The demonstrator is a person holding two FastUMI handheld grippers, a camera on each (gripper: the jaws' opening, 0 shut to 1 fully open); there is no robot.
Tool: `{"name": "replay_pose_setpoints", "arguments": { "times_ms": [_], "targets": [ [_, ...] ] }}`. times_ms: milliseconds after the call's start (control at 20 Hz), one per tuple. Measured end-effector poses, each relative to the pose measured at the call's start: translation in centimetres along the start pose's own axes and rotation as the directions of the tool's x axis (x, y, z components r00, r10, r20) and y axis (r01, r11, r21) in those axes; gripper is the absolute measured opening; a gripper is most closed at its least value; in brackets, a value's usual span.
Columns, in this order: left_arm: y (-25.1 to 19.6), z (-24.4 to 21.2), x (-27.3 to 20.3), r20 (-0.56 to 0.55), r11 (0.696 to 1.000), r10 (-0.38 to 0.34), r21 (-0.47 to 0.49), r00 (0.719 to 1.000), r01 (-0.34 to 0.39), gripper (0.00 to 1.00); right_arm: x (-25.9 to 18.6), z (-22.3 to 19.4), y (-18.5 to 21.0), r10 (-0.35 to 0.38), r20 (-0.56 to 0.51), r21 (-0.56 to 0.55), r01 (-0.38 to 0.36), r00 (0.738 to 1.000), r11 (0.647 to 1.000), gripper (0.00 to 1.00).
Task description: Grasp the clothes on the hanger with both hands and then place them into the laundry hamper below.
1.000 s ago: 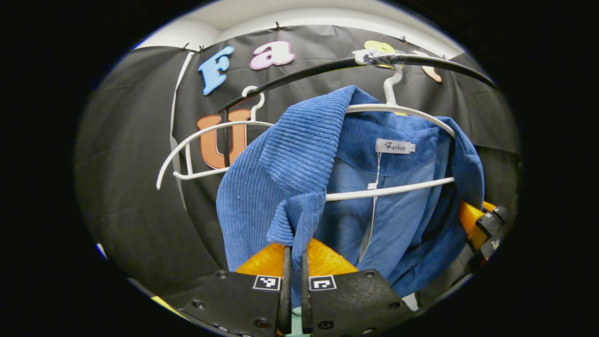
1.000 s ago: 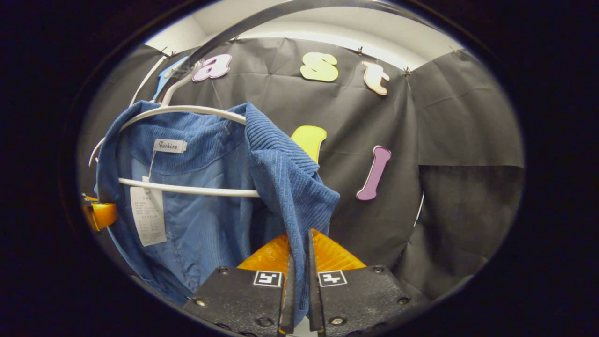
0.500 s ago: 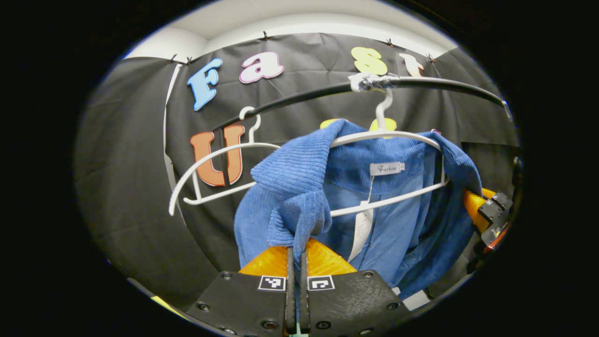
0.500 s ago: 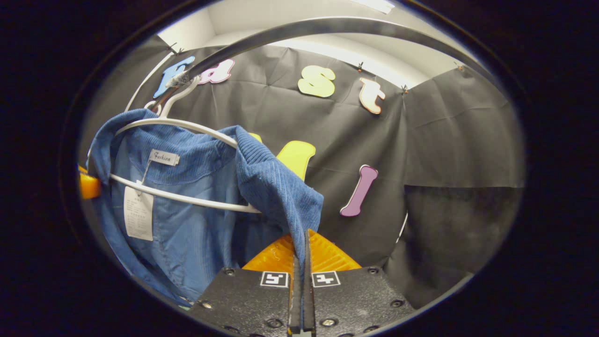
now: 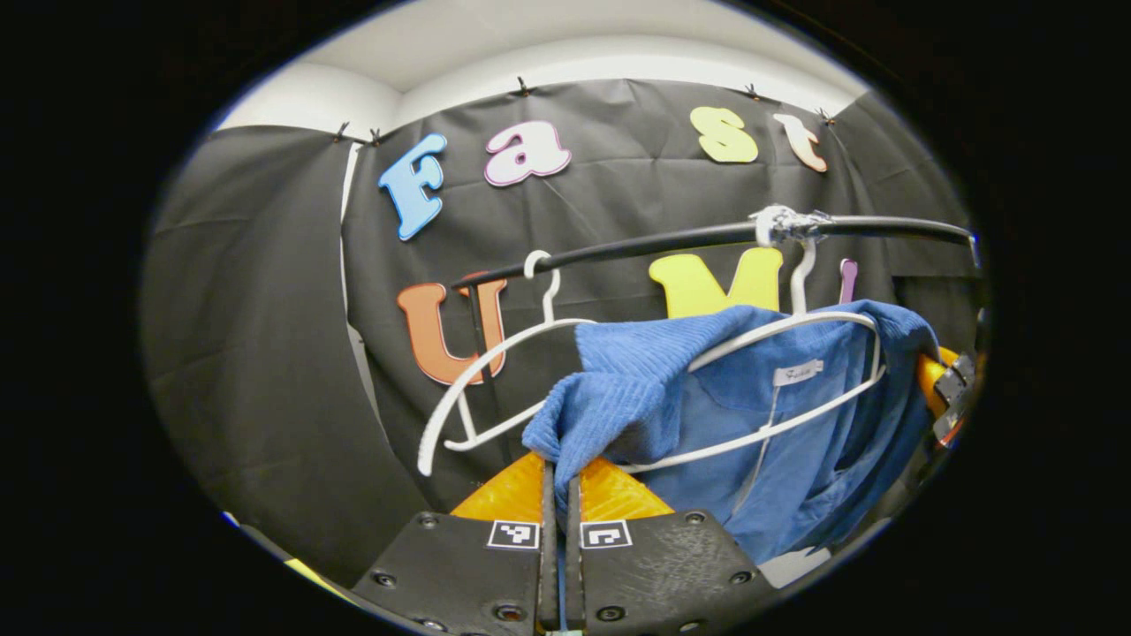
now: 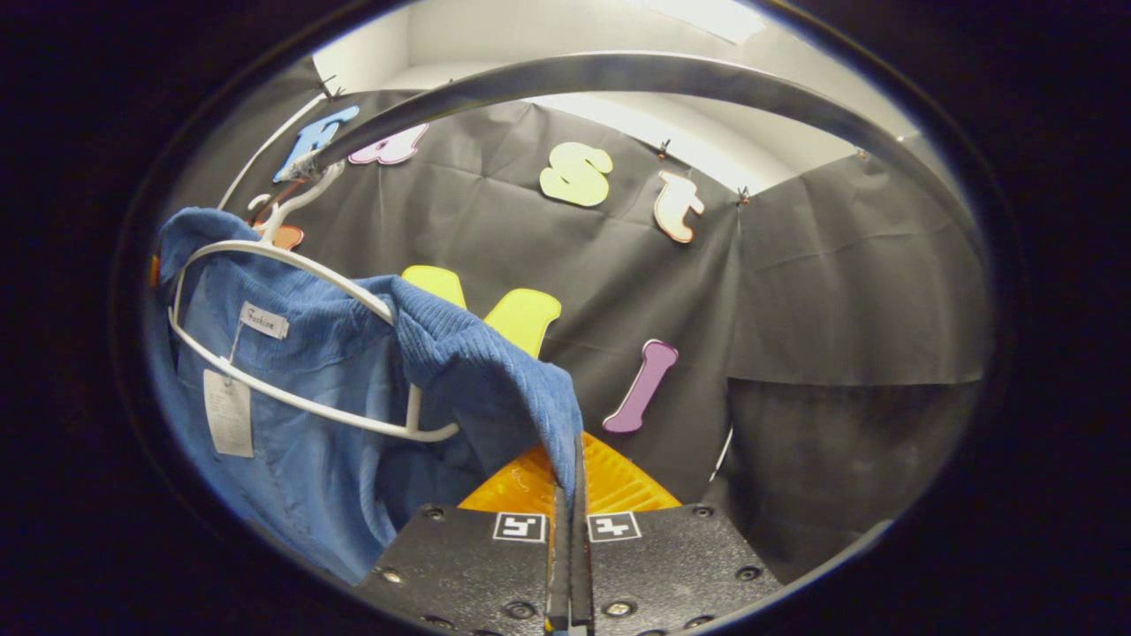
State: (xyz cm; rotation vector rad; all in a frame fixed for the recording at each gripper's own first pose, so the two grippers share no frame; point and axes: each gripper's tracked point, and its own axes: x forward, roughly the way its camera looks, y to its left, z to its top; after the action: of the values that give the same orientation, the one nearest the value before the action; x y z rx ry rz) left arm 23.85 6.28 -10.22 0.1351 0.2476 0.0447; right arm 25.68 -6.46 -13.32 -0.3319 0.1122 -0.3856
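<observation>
A: Item one, left gripper view, left to right?
B: Empty white hanger (image 5: 495, 371) at 9 o'clock of the garment, hooked on the black rail (image 5: 636, 247); blue corduroy shirt (image 5: 778, 450) to its right, draped on a second white hanger (image 5: 795, 340) hooked on the same rail; left tool (image 5: 557, 495) at 6 o'clock, both fingers pressed together on a bunched fold of the shirt's shoulder; right tool (image 5: 944, 393) at 3 o'clock, against the shirt's far edge, its closure not legible from here.

A: Item two, right gripper view?
B: Blue corduroy shirt (image 6: 292, 442) at 9 o'clock, collar and white tag (image 6: 228, 412) facing the camera; white hanger (image 6: 292, 265) threaded through it, its hook going up to the rail (image 6: 618, 71), which arcs across 12 o'clock; the shoulder cloth runs down toward 6 o'clock into the right tool (image 6: 570, 495); fingers clamped together on that cloth, no gap visible between them.

A: Location of the garment?
B: On its hanger, on the rail; one shoulder pulled down into each tool.
</observation>
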Motion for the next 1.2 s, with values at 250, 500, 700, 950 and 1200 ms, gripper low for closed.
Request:
{"name": "replay_pose_setpoints", "arguments": {
  "times_ms": [250,500,700,950,1200],
  "targets": [
    [3.4,1.0,0.6,0.007,1.0,0.02,-0.002,1.0,-0.02,0.03,0.4,1.0,-1.3,-0.039,0.034,-0.032,0.04,0.999,0.999,0.04],
    [4.2,2.1,2.2,0.014,0.998,0.0,0.063,1.0,-0.001,0.08,0.9,2.9,-2.3,-0.083,0.139,-0.123,0.101,0.987,0.987,0.04],
    [4.3,2.8,3.7,0.017,0.996,-0.052,0.077,0.999,0.05,0.08,2.2,2.7,-2.2,-0.077,0.164,-0.171,0.105,0.983,0.98,0.04],
    [3.6,1.4,6.5,-0.013,0.981,-0.119,0.155,0.993,0.12,0.03,3.9,0.6,-1.1,-0.048,0.142,-0.164,0.071,0.989,0.984,0.04],
    [1.6,-1.3,7.4,-0.044,0.972,-0.204,0.107,0.978,0.208,0.03,5.1,-3.4,-0.2,-0.011,0.037,-0.091,0.014,0.999,0.996,0.04]
  ]
}}
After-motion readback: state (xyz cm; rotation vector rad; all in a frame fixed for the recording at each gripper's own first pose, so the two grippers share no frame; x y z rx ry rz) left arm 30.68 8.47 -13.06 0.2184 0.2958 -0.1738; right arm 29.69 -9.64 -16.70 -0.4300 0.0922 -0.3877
